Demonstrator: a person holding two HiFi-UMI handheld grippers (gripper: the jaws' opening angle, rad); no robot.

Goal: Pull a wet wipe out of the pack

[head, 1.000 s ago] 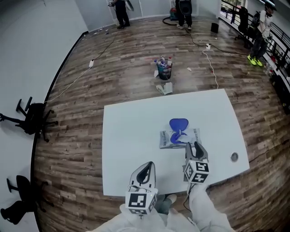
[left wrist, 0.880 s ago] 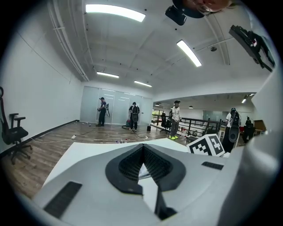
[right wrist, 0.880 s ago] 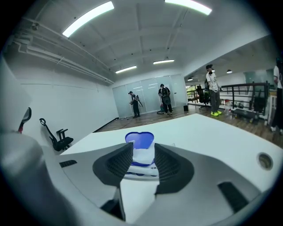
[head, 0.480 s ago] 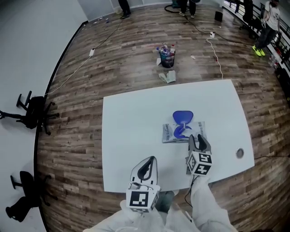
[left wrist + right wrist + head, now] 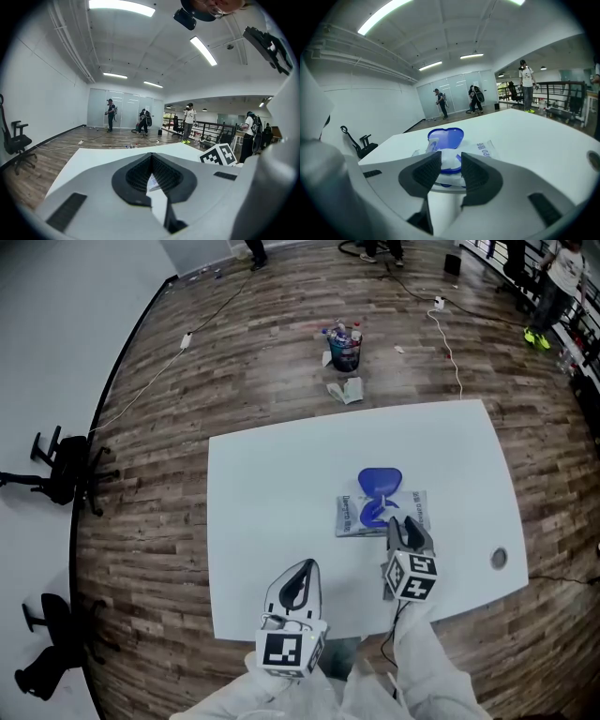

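Left gripper [image 5: 301, 568] closed, empty, parked near-left. Right gripper [image 5: 400, 524] is nearer, jaws narrowly apart around the wet wipe [image 5: 435, 143], which sticks up from the pack [image 5: 352, 518] at table centre-right, just beyond.

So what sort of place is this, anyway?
Probably a large open office or lab hall: wood-plank floor with loose cables, office chairs pushed to the wall, one white table, and other people standing at the far end.
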